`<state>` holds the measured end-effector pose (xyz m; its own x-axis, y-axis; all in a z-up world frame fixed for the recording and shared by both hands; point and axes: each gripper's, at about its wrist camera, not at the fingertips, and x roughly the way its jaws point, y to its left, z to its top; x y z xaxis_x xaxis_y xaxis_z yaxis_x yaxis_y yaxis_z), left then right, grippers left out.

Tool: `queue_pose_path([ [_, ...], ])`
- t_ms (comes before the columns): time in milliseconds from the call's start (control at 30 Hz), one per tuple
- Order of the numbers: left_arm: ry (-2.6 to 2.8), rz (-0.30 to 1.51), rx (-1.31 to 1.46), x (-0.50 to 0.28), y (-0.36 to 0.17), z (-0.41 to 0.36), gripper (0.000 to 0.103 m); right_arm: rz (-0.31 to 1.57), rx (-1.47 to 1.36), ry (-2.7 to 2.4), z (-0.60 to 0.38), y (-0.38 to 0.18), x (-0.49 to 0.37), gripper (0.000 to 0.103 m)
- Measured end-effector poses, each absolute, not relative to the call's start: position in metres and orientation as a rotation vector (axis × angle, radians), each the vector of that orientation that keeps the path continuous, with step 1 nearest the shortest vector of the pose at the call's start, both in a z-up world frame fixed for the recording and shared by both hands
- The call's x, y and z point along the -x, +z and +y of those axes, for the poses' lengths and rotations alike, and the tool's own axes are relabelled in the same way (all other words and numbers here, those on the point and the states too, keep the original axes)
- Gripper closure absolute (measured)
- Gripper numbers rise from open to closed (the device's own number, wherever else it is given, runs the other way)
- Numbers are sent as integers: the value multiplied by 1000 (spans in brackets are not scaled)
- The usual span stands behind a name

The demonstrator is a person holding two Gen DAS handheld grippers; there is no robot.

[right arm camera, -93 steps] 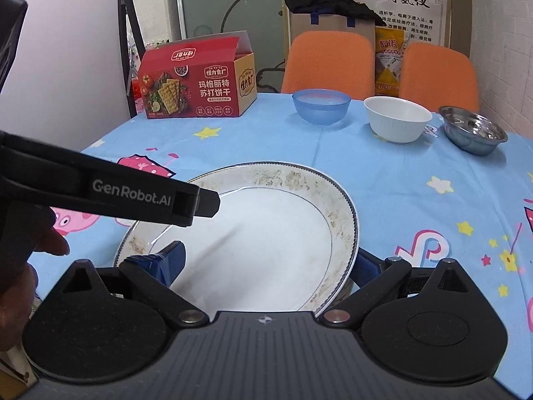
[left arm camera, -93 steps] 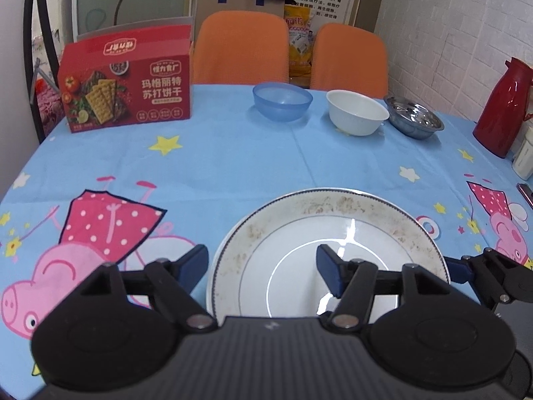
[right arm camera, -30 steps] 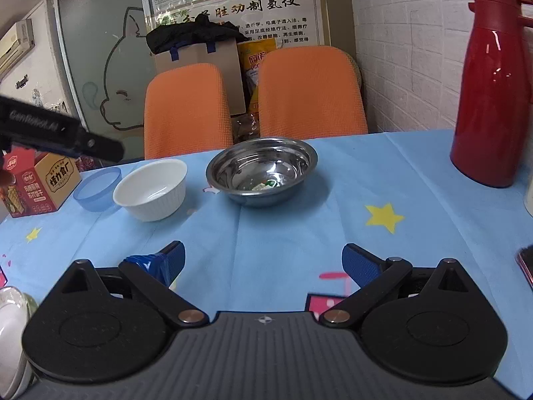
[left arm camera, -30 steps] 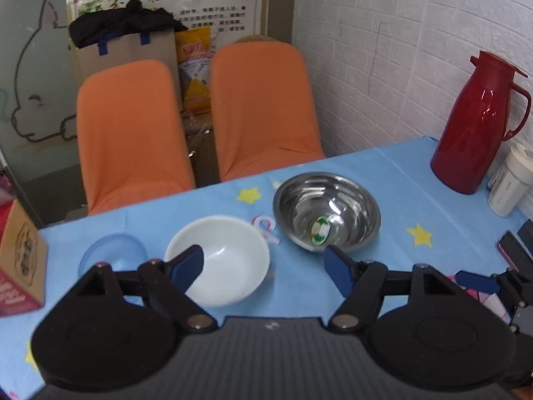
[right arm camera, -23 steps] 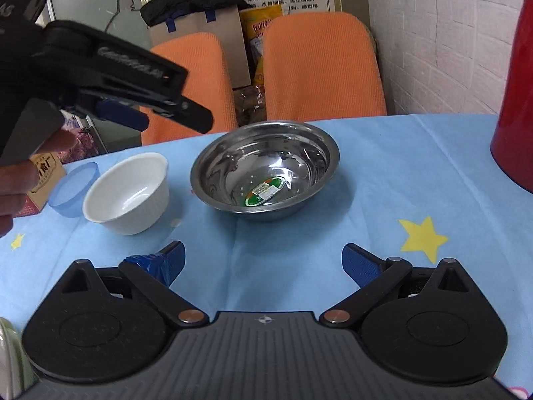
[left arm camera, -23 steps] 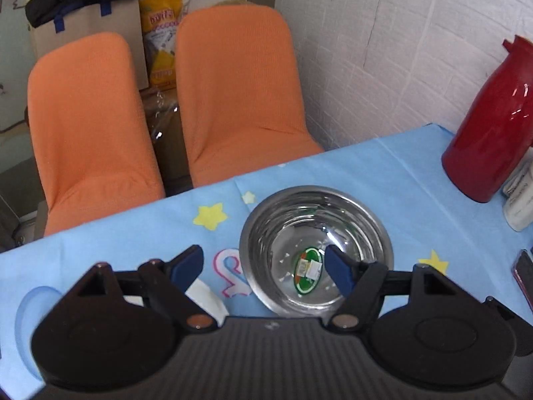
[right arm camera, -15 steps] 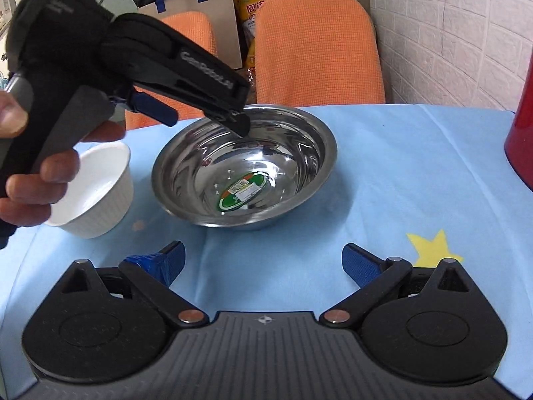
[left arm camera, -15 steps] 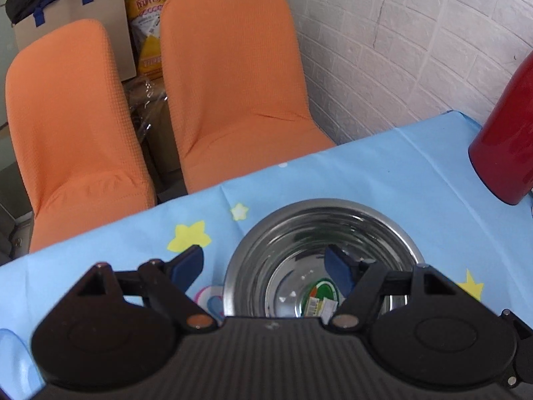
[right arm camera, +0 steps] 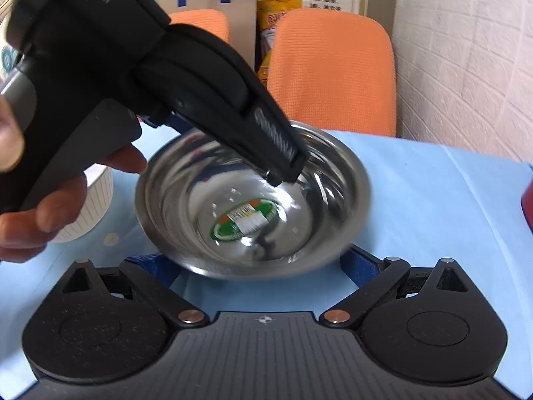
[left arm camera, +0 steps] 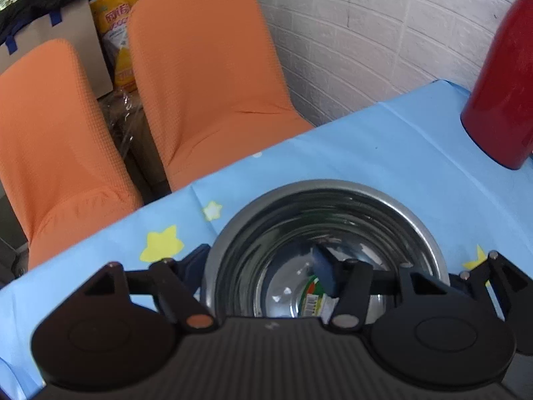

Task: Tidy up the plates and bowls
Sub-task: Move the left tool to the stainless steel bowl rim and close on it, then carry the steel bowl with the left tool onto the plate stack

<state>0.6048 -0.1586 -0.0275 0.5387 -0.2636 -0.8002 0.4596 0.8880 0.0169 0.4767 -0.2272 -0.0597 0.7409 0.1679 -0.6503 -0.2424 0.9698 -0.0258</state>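
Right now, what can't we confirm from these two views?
- Steel bowl near rim: left wrist view, hidden by the left tool body.
- Sticker text: both views, blurred and too small.
- White bowl: right wrist view, mostly behind the hand.
- Red flask top: left wrist view, cut off.

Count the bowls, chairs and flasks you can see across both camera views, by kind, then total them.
Bowls: 2, the steel bowl and the white bowl
Orange chairs: 2, the chair by the wall and the chair beside it
Flasks: 1, the red flask
Total: 5
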Motion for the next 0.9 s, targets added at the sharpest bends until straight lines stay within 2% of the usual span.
queue_pose_path([
  [367, -435, 883, -252, -566, -7, -150, 44, 673, 163, 233, -216, -42, -447, 15],
  [633, -426, 863, -245, -453, 24, -125, 39, 664, 120, 280, -211, -6, -356, 15],
  [900, -436, 864, -257, -336, 13, -87, 39, 689, 93, 314, -175, -14, -243, 15],
])
